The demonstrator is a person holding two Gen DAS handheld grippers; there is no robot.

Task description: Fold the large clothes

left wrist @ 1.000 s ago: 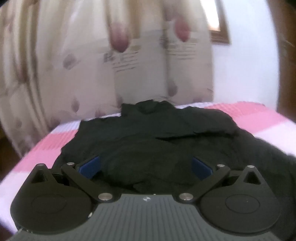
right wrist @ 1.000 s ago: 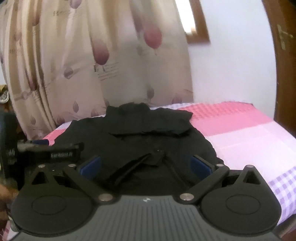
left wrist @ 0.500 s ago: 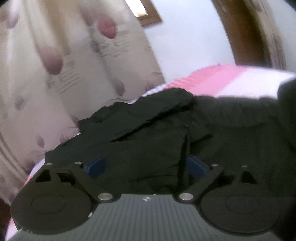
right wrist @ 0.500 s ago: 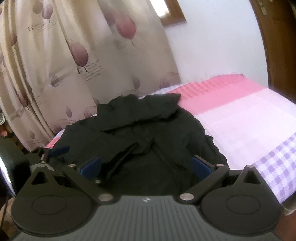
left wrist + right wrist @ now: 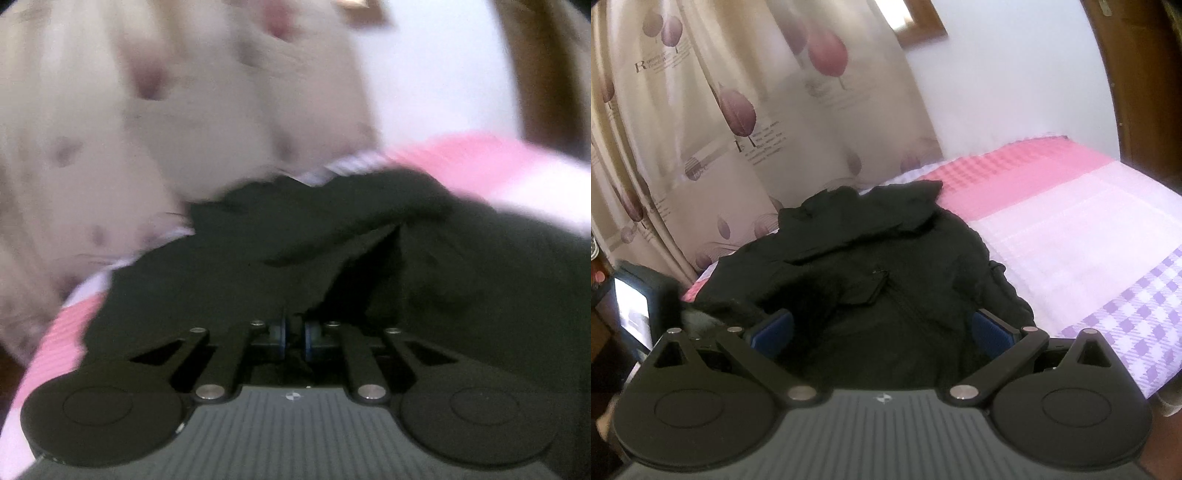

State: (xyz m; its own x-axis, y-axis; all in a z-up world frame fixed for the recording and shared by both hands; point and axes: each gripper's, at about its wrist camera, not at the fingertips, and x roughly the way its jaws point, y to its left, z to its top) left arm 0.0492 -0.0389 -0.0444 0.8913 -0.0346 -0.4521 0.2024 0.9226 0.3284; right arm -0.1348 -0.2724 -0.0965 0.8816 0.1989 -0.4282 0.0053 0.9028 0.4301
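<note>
A large black jacket (image 5: 886, 258) lies spread on the pink and lilac bed cover (image 5: 1071, 221), collar toward the curtain. In the left wrist view, blurred by motion, my left gripper (image 5: 295, 336) is closing its jaws. The blue pads are nearly together, pinching a fold of the jacket (image 5: 406, 277) at its near edge. My right gripper (image 5: 882, 328) is open, its blue pads wide apart above the jacket's near hem. Fabric lies under and between the pads, and they do not press on it.
A beige curtain (image 5: 738, 129) with purple leaf prints hangs behind the bed. At the right are a white wall and a brown wooden door frame (image 5: 1137, 74). A dark box with a bright face (image 5: 631, 314) stands at the bed's left corner. Bare bed cover extends to the jacket's right.
The left gripper's jaws went from wide apart to nearly together on jacket fabric, and its view swung left and lower. The right gripper dipped and rolled earlier, then held still, open.
</note>
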